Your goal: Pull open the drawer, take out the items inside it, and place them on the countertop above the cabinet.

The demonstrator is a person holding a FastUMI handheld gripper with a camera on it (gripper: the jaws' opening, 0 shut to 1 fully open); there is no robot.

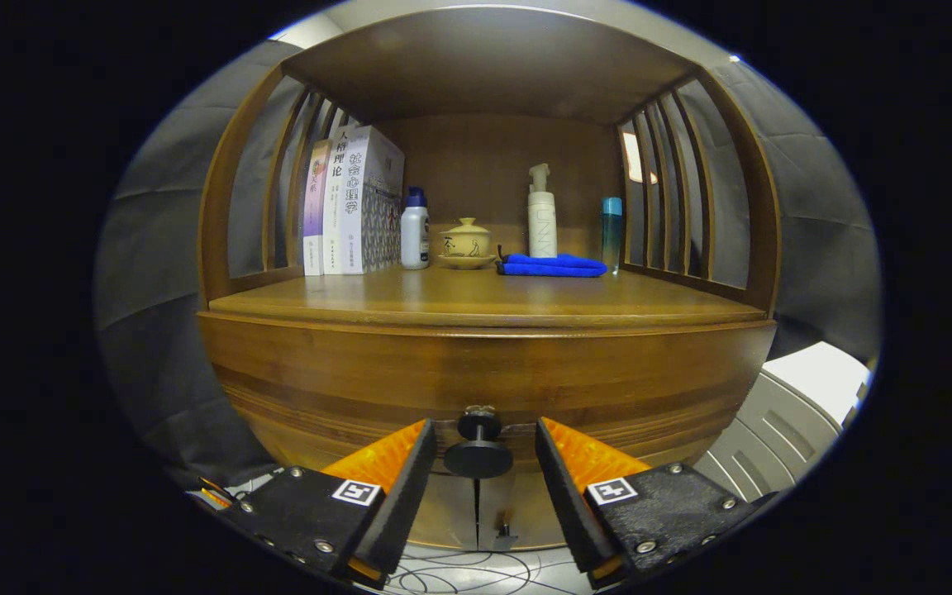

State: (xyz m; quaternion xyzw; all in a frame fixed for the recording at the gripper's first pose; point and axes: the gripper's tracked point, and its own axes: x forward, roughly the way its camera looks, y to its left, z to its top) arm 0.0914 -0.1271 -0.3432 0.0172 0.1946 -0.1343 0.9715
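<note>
Drawer [484,376] fronts the wooden cabinet directly below the tabletop [476,302], closed flush. Its dark round knob [478,450] sits between the fingers of the hand-held gripper [480,454], which stands released, jaws spread with clear room on either side of the knob and no contact. Tabletop front edge is bare wood, open for moving; goods are ranged along the back: three upright books [352,202] with Chinese titles on the spines, a white bottle with blue cap [415,229], a lidded tea bowl on a saucer [466,242], a folded blue cloth [553,265], a white pump bottle [541,216] (lettering too small to read), and a teal bottle [611,231]. Slatted side panels [674,190] enclose the shelf bay. Grey cloth lines the booth.
</note>
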